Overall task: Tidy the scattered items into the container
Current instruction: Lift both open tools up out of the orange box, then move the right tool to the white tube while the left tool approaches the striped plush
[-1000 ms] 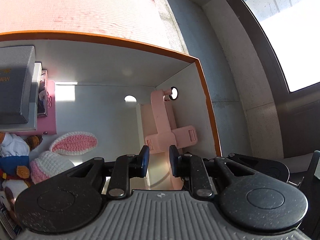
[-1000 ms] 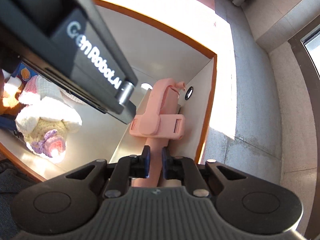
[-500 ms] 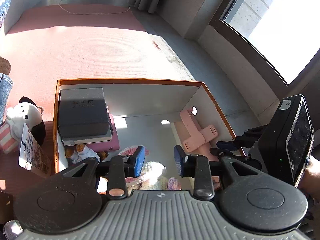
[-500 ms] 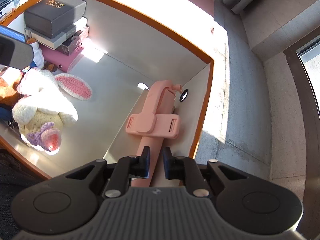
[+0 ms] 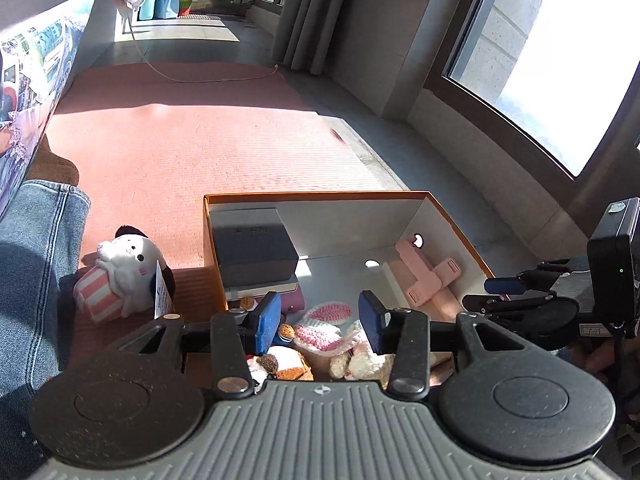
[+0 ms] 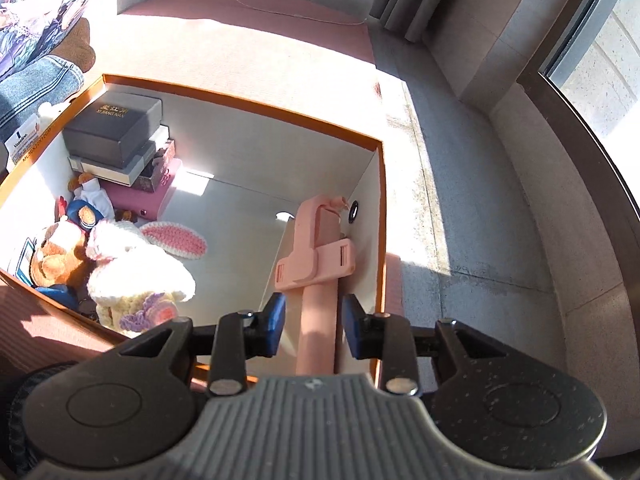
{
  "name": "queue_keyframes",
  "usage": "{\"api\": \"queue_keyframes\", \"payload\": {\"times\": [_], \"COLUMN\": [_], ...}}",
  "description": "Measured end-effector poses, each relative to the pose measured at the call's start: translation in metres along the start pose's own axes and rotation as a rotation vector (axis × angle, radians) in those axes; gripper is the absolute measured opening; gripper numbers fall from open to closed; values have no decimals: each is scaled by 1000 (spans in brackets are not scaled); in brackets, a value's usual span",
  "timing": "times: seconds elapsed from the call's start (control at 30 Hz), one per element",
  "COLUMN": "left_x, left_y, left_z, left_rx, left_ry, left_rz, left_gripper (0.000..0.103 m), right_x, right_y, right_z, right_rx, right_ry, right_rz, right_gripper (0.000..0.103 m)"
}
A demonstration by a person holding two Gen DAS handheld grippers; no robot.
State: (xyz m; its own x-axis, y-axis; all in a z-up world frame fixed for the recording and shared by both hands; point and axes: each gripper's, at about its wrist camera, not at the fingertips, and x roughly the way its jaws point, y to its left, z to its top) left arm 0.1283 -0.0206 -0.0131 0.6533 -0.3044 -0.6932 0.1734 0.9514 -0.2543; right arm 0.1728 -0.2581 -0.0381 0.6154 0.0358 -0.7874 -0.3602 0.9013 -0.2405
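Release looks like the step in hand: the right gripper (image 6: 313,330) has just been opening, and its blue fingers (image 6: 275,322) now stand clear on either side of the pink phone holder (image 6: 316,258), no pad pressing it. That holder lies inside the orange-rimmed box (image 6: 256,106), along its right wall, its clamp bar across the stem. The left gripper (image 5: 318,322) has likewise just been opening; nothing sits between its fingers (image 5: 267,320), which hover over the near end of the box, above the crocheted bunny (image 5: 326,326) already inside. A dark gift box (image 5: 252,250) on stacked books fills the far-left corner.

One item appears to remain outside: a white plush seal (image 5: 128,276) with a striped pink cushion and a paper tag, on the red mat (image 5: 192,140) just left of the box, near a denim-clad leg (image 5: 36,264). The next move probably falls to the left gripper, swinging left and down to pinch the plush's soft body rather than its tag, then lifting over the rim.
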Motion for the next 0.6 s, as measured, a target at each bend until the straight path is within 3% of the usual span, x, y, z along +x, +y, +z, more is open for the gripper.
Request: {"api": "queue_keyframes", "payload": {"times": [0.27, 0.43, 0.6], "left_x": [-26, -48, -60], "left_y": [39, 65, 92], "left_z": [-9, -11, -17], "left_rx": [-20, -15, -27], "left_ry": [-9, -30, -17], "left_rz": [78, 139, 178], "left_gripper": [51, 52, 52], "right_x": [-33, -34, -31], "right_y": [32, 62, 90], "right_z": [9, 20, 28], "right_rx": [106, 115, 116], "right_ry": [-198, -233, -237], "right_rz": [113, 171, 251], "right_gripper": [40, 50, 50]}}
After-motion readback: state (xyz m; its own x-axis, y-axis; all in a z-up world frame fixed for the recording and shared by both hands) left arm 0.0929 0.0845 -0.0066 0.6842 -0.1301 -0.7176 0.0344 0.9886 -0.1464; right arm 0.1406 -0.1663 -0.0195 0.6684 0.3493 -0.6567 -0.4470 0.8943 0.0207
